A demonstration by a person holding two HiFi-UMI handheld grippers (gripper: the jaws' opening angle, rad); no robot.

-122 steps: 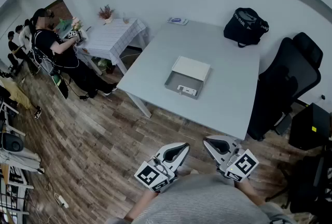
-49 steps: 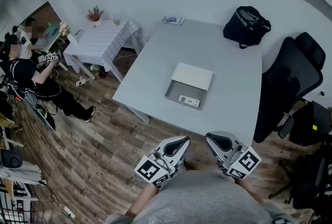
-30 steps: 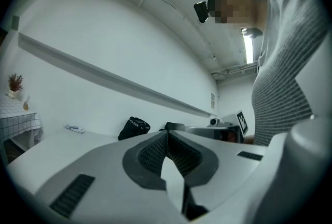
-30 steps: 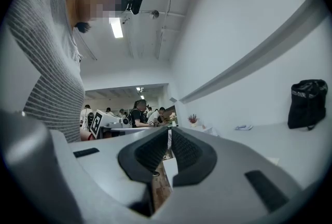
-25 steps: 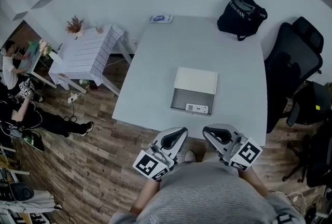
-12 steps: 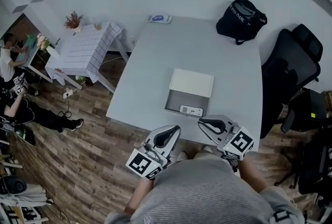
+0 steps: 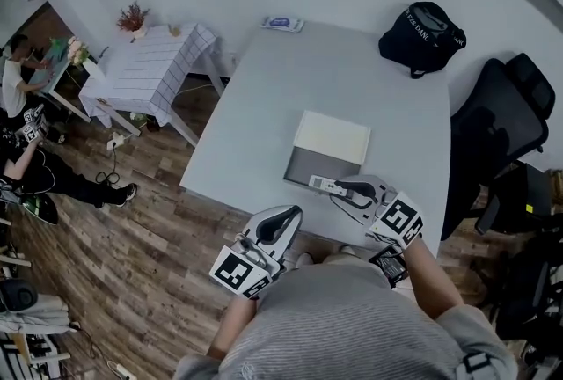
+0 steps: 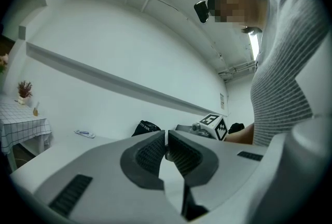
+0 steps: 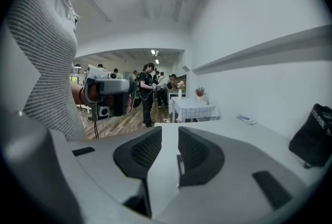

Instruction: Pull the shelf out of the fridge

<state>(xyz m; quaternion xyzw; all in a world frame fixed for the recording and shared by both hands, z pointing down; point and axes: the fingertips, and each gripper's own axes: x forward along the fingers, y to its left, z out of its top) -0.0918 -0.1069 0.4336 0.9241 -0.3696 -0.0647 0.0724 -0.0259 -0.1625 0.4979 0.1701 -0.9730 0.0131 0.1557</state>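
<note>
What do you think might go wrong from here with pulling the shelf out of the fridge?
The fridge sits unheld on the table, and the left gripper, shut, is off it, so the pull may drag the whole fridge. The right gripper has just been opening its jaws, with nothing between them; on the thin shelf edge they might slip. The shelf ends near the table edge and could drop off.

Box [image 7: 332, 137] mid-table [image 7: 264, 97]; bag [image 7: 422, 37] far right corner; chair [image 7: 493, 132] right.
</note>
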